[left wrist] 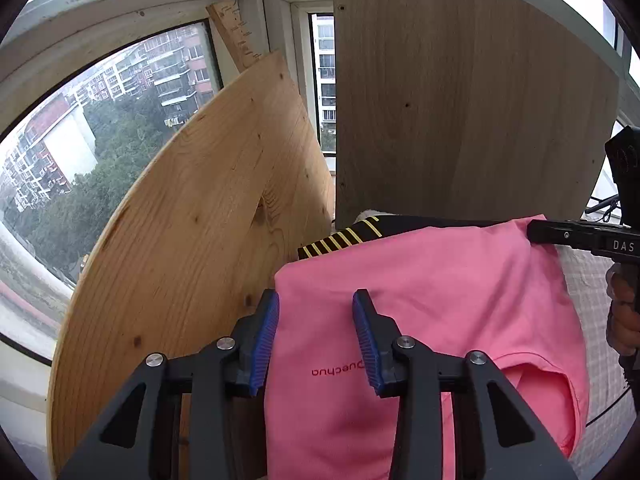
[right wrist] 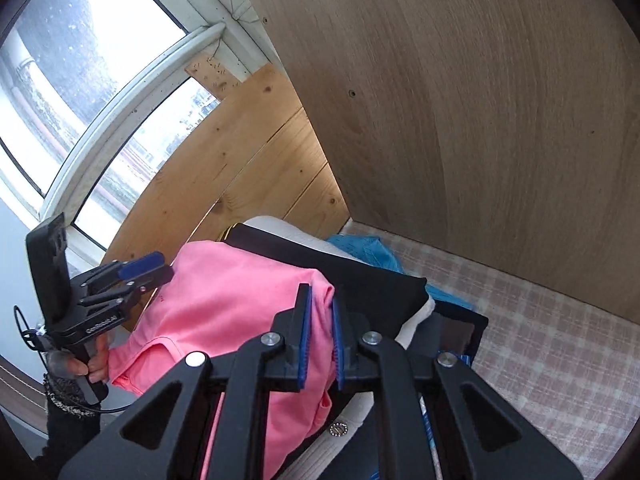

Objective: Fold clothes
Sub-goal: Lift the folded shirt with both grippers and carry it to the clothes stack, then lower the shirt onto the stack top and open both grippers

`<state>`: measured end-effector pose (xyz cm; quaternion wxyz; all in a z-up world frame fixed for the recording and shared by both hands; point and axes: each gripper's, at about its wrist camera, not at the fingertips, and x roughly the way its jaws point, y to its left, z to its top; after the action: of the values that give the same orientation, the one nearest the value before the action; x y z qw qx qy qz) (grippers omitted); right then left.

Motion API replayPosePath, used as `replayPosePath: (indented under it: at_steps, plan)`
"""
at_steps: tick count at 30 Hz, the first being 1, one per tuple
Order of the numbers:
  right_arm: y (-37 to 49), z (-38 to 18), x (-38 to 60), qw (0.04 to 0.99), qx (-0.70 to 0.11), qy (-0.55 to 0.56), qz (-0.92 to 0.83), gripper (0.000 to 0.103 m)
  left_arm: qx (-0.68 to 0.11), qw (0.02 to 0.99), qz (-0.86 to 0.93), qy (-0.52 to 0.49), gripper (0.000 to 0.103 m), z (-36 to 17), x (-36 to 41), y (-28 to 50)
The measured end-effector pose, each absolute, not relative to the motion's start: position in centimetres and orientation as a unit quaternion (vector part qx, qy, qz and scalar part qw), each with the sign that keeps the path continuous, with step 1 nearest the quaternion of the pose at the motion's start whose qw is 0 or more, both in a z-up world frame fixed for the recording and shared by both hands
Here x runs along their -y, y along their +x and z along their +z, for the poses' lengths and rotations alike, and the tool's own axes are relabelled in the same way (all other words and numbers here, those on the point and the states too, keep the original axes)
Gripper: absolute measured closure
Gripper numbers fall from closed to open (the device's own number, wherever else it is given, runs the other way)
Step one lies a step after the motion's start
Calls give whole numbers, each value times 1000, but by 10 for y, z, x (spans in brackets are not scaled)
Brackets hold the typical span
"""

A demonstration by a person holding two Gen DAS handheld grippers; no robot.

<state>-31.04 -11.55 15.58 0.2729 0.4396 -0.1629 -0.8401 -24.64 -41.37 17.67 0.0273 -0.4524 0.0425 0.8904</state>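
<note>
Right gripper (right wrist: pixel 320 334) nearly closed, pinching far corner of folded pink cotton T-shirt (left wrist: pixel 420 300); left gripper (left wrist: pixel 315 338) part-open, empty, straddling the shirt's near-left edge.

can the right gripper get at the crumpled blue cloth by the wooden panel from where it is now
Probably not directly: the right gripper is shut on the folded pink t-shirt, and a black garment lies between it and the crumpled blue cloth.
</note>
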Motion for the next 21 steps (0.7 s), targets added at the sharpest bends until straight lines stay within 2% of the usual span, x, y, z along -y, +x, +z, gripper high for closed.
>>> replayPosePath:
  at_steps: [5,10,12,14,15,16,21]
  plan:
    - [-311,144,118,284,172,449,-830,91,-10,37,880,-473,66,168,419,-265]
    - [-309,138,121,292,177,448,-827,91,1,58,872,-486,82,172,418,-267]
    - [-309,140,122,295,174,445,-827,91,-5,61,868,-493,81,175,417,-265]
    - [-309,143,124,296,167,442,-830,91,-9,54,864,-501,70,178,420,-264]
    - [-309,144,124,297,165,441,-831,91,-11,52,860,-507,58,179,422,-263]
    - [-309,145,124,301,163,440,-831,91,-12,52,858,-511,54,180,424,-263]
    - [-309,145,125,302,153,440,-831,91,8,60,850,-523,50,184,433,-273]
